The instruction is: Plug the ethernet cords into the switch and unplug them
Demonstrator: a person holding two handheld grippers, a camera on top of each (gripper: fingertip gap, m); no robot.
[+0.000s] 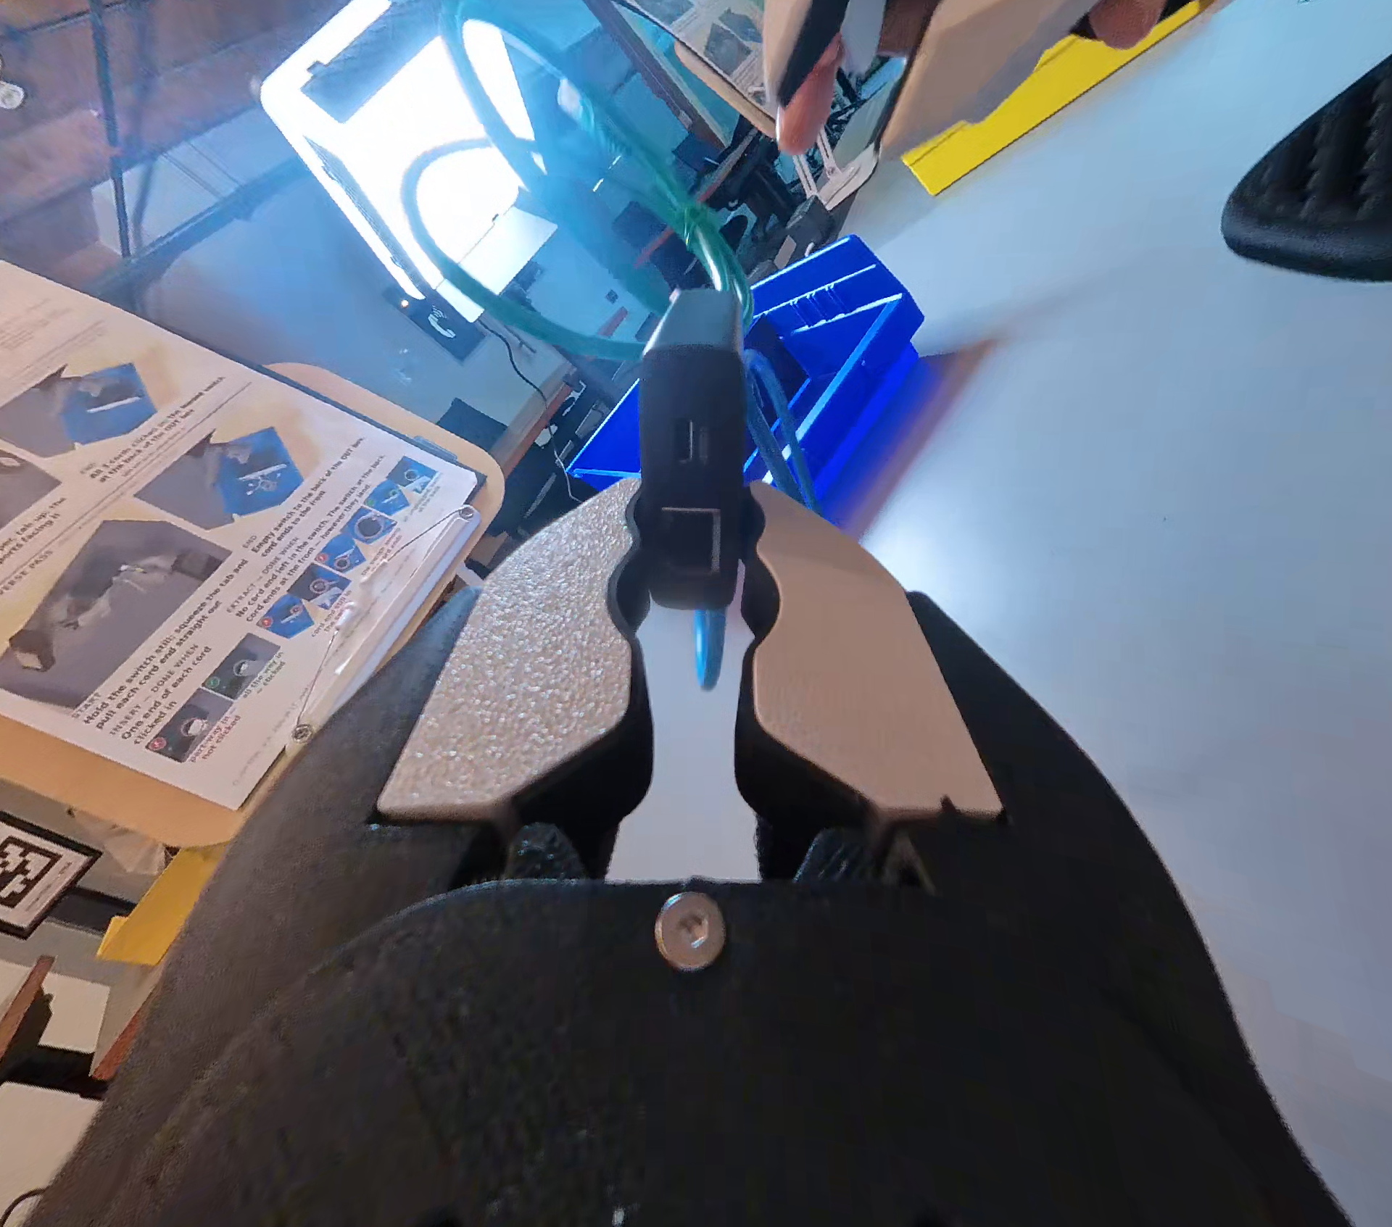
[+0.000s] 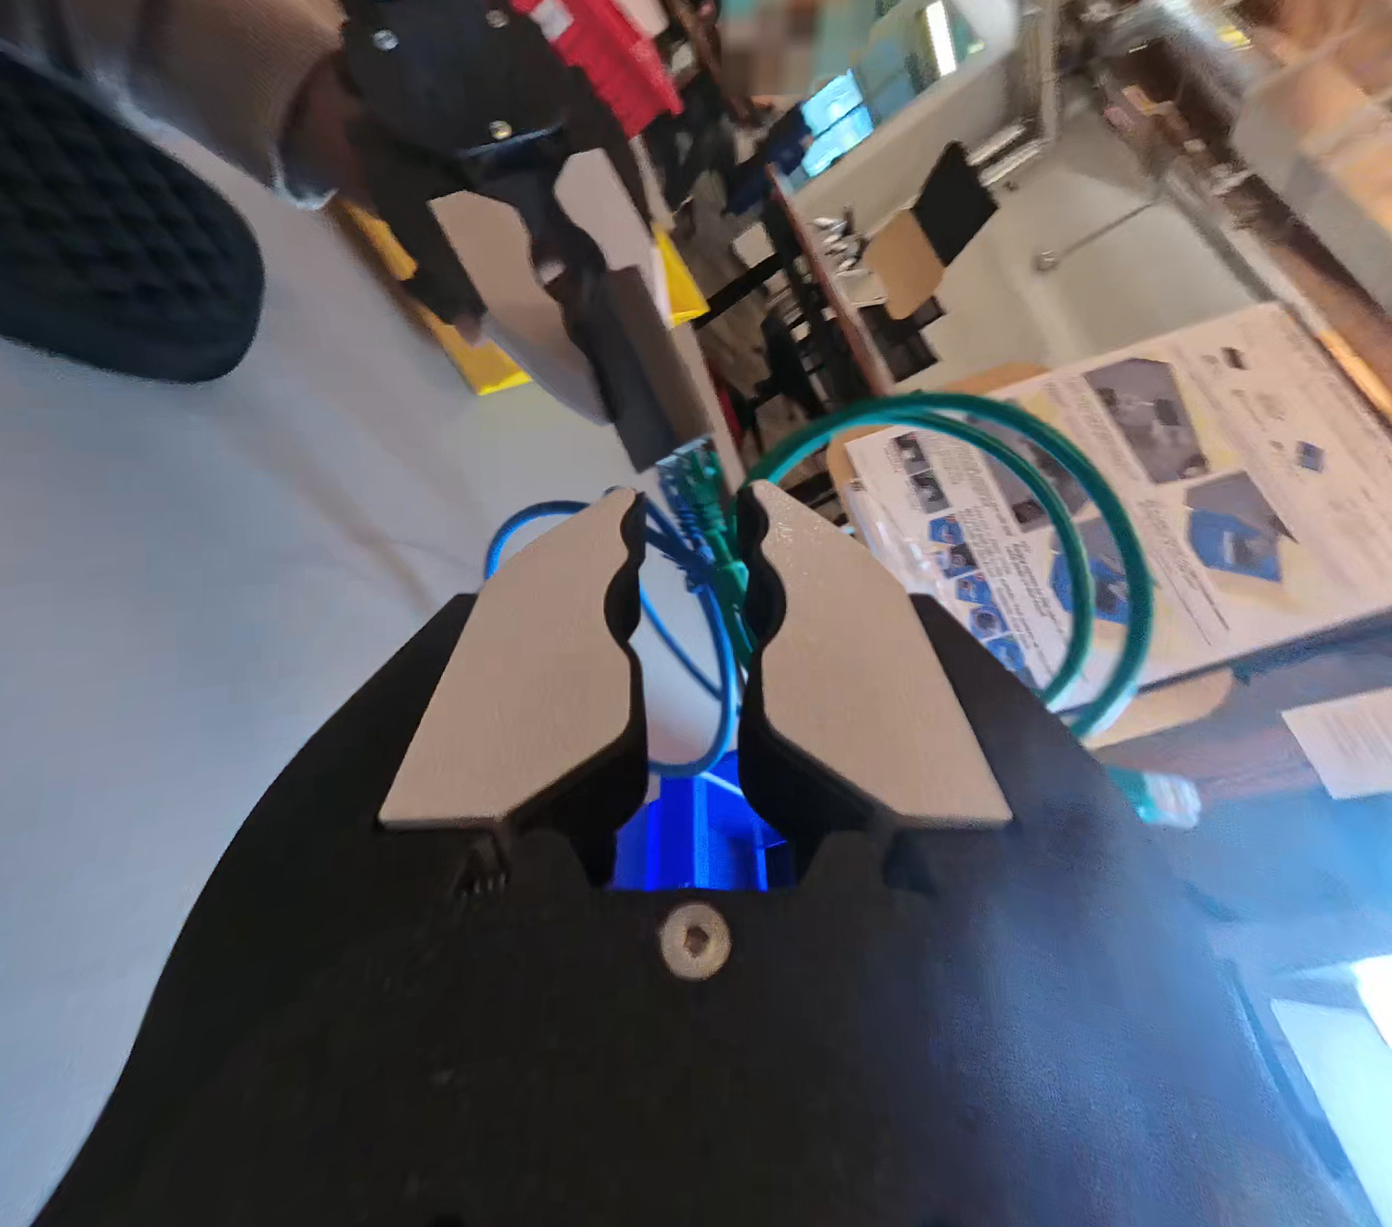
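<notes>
left gripper (image 1: 689,558) is clamped on the black switch (image 1: 689,438), held up off the white table (image 1: 1130,513), its long body pointing straight away along the fingers. The plugged blue cord (image 2: 678,558) and green cord (image 2: 719,543) sit at its far end, right ahead of the right gripper (image 2: 691,502), whose jaws are apart and empty, so right's nearer

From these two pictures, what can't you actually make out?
- Left wrist view: the switch's far end and cord plugs, hidden behind its own body.
- Right wrist view: the green cord's connector, partly behind the right tongs; whether they grip it is unclear.
- Right wrist view: background room, motion-blurred.
- Left wrist view: bright lamp glare washes out the cord loops.
</notes>
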